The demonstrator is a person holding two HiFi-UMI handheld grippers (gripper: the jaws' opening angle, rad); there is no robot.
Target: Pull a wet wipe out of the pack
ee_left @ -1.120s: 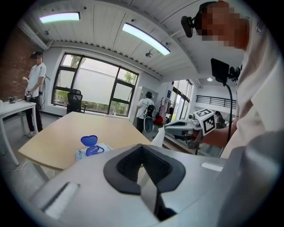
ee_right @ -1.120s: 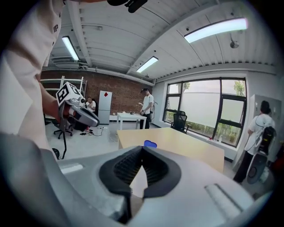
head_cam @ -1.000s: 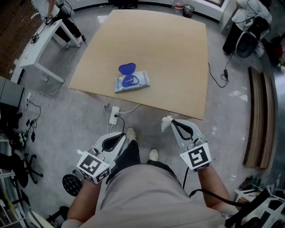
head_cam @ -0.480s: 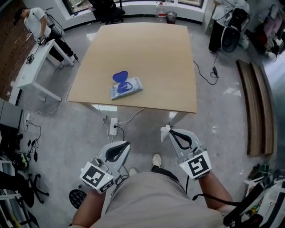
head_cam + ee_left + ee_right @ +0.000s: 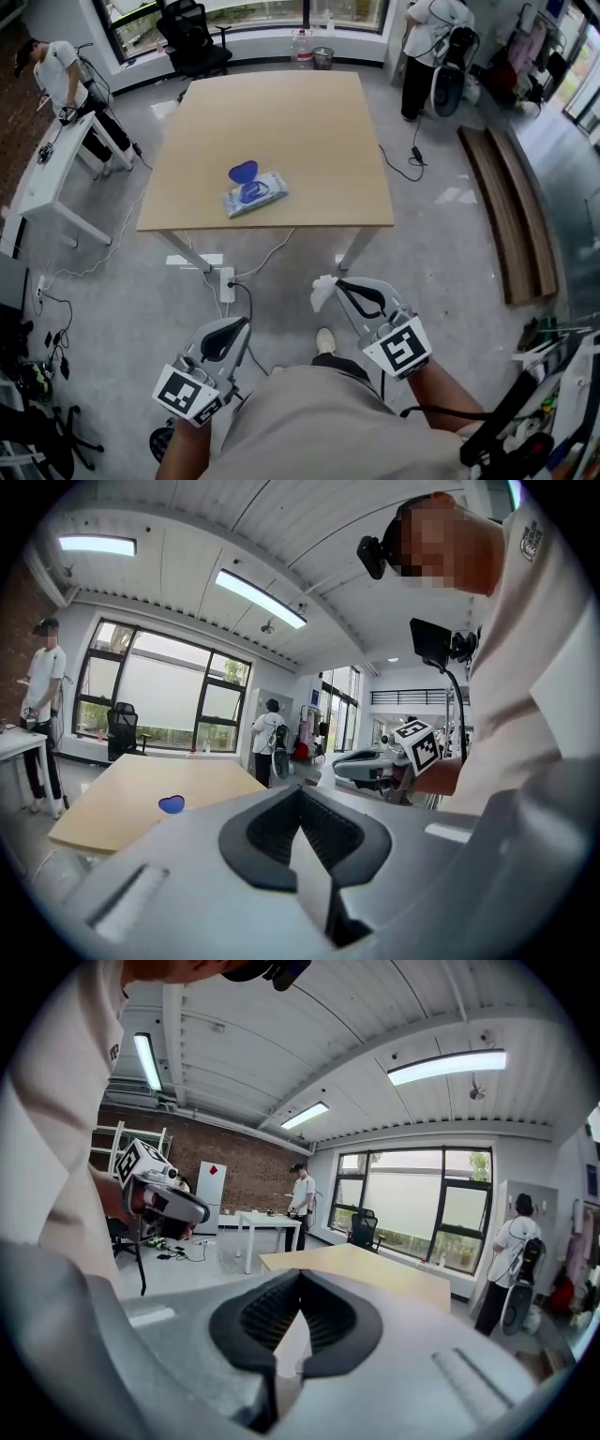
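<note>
The wet wipe pack [image 5: 255,194] lies on the near left part of the wooden table [image 5: 309,131], its blue lid [image 5: 243,172] flipped open. My right gripper [image 5: 330,285] is off the table, above the floor, shut on a white wet wipe [image 5: 322,293] that hangs crumpled at its tip. In the right gripper view a white sliver of wipe [image 5: 292,1339] shows between the dark pads. My left gripper [image 5: 235,324] is also well short of the table, jaws together, nothing in them. The left gripper view shows the blue lid [image 5: 171,804] far off and the right gripper [image 5: 345,765].
A power strip [image 5: 226,282] and cables lie on the floor under the table's near edge. A white desk [image 5: 42,183] with a person stands at left, an office chair [image 5: 192,37] behind the table. Another person [image 5: 427,42] stands at back right. Wooden boards [image 5: 506,211] lie on the right.
Both grippers have drawn back from the table, which now sits farther away in the head view. The right gripper still holds the wipe; the pack has not moved.
</note>
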